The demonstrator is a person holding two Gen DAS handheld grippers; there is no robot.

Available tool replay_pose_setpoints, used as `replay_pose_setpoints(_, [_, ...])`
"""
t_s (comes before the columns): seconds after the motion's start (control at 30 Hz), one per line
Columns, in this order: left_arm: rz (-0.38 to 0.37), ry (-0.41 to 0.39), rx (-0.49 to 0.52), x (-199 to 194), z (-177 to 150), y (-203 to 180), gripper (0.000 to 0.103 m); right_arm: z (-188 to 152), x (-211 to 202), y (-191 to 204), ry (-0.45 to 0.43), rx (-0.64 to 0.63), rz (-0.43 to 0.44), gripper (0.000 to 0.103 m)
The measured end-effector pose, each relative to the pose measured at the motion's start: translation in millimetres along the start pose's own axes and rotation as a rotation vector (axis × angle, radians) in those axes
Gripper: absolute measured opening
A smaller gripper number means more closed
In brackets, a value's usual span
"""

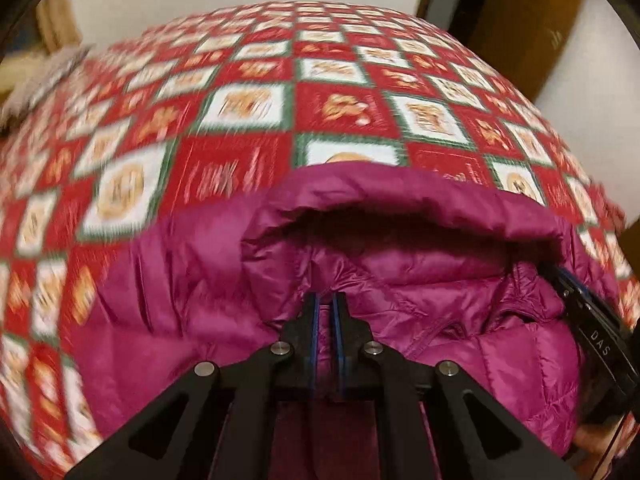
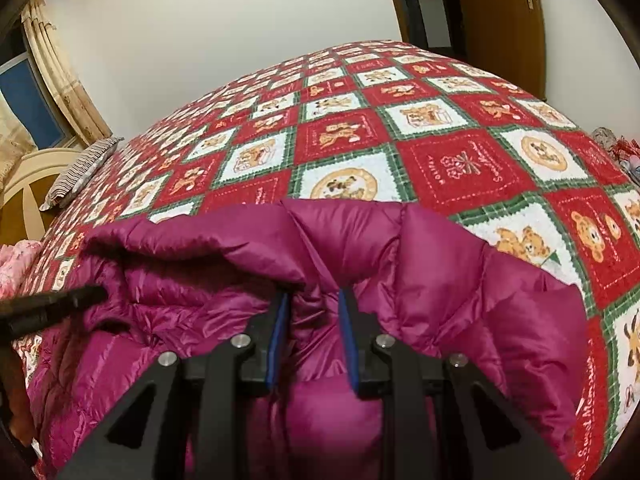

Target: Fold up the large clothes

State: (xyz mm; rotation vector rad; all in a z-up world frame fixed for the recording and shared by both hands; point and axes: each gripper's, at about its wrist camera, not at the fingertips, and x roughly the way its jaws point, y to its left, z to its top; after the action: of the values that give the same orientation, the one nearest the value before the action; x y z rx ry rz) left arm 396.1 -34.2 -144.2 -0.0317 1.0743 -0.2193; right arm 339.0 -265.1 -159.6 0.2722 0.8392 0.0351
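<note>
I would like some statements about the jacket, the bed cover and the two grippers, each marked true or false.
1. The jacket is magenta. True.
2. The left gripper is wide open and holds nothing. False: it is shut on jacket fabric.
3. The right gripper has jacket fabric between its fingers. True.
4. The bed cover is plain blue. False: it has red, white and green squares with bears.
5. A striped pillow lies at the bed's far left edge. True.

The jacket (image 2: 440,280) is magenta. The bedspread (image 2: 460,168) has red and white squares with green borders and tan bears. A far-left pillow (image 2: 80,172) is striped.
</note>
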Motion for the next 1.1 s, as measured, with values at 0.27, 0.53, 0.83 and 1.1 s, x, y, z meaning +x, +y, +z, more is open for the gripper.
replay_pose_setpoints(0.27, [-0.002, -0.191, -0.029, 1.5, -25.7, -1.5, 0.006, 14.6, -37.6, -0.1, -0.056, 0.018, -0.097, 0.029])
replay_pose_setpoints(0.53, [0.004, -0.177, 0.002, -8.2, -21.5, -3.2, 0.006, 57.4, -7.8, 38.2, -0.01, 0.062, -0.057, 0.036])
replay_pose_setpoints(0.83, [-0.021, -0.317, 0.053, -77.0, 42.4, -15.6, 0.006, 19.0, 24.9, 39.7, 0.08, -0.074, -0.019, 0.037])
replay_pose_setpoints(1.1, [0.041, -0.096, 0.017, 23.8, 30.5, -13.2, 0.006, 10.3, 24.8, 55.6, 0.065, -0.203, -0.096, 0.037])
